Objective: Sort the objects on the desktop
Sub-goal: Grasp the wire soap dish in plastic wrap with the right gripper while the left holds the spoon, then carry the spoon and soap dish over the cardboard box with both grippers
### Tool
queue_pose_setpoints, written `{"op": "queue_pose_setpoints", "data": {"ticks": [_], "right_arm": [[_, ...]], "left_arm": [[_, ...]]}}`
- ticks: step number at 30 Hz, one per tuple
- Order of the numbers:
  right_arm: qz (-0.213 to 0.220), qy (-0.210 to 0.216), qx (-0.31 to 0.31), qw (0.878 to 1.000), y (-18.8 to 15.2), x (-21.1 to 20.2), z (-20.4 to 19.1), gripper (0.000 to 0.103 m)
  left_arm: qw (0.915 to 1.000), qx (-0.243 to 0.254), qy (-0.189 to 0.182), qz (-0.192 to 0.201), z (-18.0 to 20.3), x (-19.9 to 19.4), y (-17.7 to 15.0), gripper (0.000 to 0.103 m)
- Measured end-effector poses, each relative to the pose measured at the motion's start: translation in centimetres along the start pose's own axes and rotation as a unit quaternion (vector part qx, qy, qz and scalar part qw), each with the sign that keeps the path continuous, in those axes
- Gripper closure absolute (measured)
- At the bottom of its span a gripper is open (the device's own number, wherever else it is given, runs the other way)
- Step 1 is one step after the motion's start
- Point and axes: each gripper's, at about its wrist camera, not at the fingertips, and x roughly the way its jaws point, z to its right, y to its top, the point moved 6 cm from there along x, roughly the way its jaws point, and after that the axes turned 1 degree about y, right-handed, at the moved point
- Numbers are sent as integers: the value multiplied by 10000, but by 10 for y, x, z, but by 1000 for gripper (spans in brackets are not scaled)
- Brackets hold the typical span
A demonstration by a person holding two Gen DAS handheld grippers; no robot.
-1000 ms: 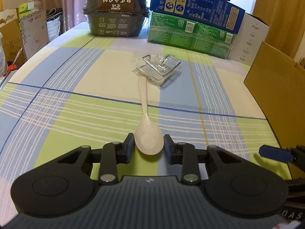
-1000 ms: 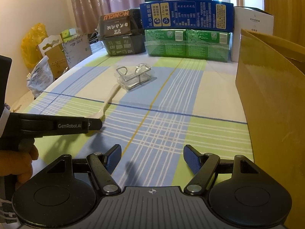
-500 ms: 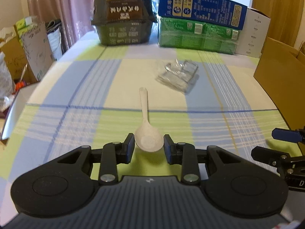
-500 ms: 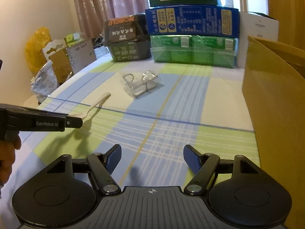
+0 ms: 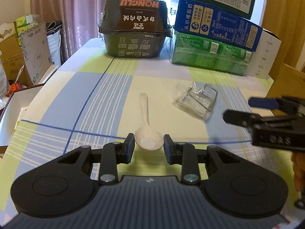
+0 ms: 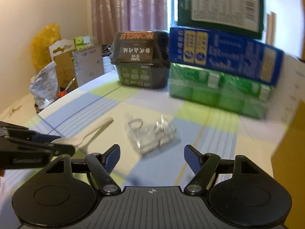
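In the left wrist view, the left gripper sits at the lower centre of the frame; its jaws pinch the bowl of a white spoon, one on each side, and the handle of the spoon points away toward the upper middle; in the right wrist view the spoon seems to be lifted off the table, with a shadow under its handle, but the blur makes this not sure. The table carries a checked cloth of blue, green and cream. To the right of the spoon handle, near it but apart, a clear plastic packet with wire clips inside lies flat on the cloth. The right gripper enters from the right edge of this frame, beside the packet, and its jaws are spread with nothing between them; in its own view the right gripper is at the lower centre, and the packet lies just above the gap of the jaws. At the upper part of the frame stand a black food box and, to its right, a green carton with a blue carton on top. A brown cardboard box shows at the right edge.
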Motion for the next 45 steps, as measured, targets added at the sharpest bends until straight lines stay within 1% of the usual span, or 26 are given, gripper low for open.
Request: {"op": "queue_pose_setpoints", "data": {"ticks": [1, 2, 5, 9, 12, 16, 19, 20, 21, 24, 26, 29, 34, 40, 43, 45], "right_arm": [[9, -10, -82, 10000, 3, 7, 2, 18], [0, 14, -130, 9999, 5, 14, 5, 17], [-147, 111, -346, 9992, 8, 37, 9, 17], [-348, 264, -881, 9952, 9, 61, 1, 17], [-469, 268, -1170, 9917, 11, 76, 1, 17], [-640, 338, -1198, 9902, 12, 91, 6, 17], [-740, 380, -1081, 9907, 11, 95, 9, 18], [-747, 358, -1040, 9911, 11, 94, 8, 26], [-754, 323, -994, 9917, 11, 93, 9, 29], [-793, 233, -776, 9936, 10, 87, 10, 31], [-814, 113, -658, 9944, 7, 79, 10, 34], [-858, -43, -409, 9955, -1, 61, 10, 34], [-932, -245, -132, 9953, -26, 12, 3, 34], [-1149, -612, 283, 9911, -67, -57, -2, 34], [-1196, -756, 434, 9890, -87, -94, -8, 34], [-1216, -832, 604, 9872, -102, -120, -14, 34]], "left_arm": [[10000, 18, -14, 13, 0, 2, 1, 76], [10000, 28, -15, 19, -1, 3, 1, 76], [10000, -55, -55, 21, -3, 4, 2, 76], [9999, -69, -81, 49, -3, 3, 4, 76], [9999, -25, -143, 18, -1, 4, 3, 76], [9998, -55, -213, 24, -2, 4, 3, 76], [9997, -30, -252, 18, -1, 5, 3, 76], [9997, -31, -257, 13, -1, 5, 2, 76], [9996, -33, -263, 8, -2, 5, 2, 76], [9996, -18, -274, -19, -1, 6, 0, 76], [9996, 49, -285, -36, 1, 7, -2, 76], [9995, 128, -298, -65, 4, 6, -5, 76], [9984, 367, -400, -187, 21, -3, -19, 76], [9961, 523, -613, -357, 55, -41, -43, 76], [9951, 447, -746, -460, 73, -68, -64, 76], [9943, 482, -794, -515, 86, -85, -82, 76]]}}
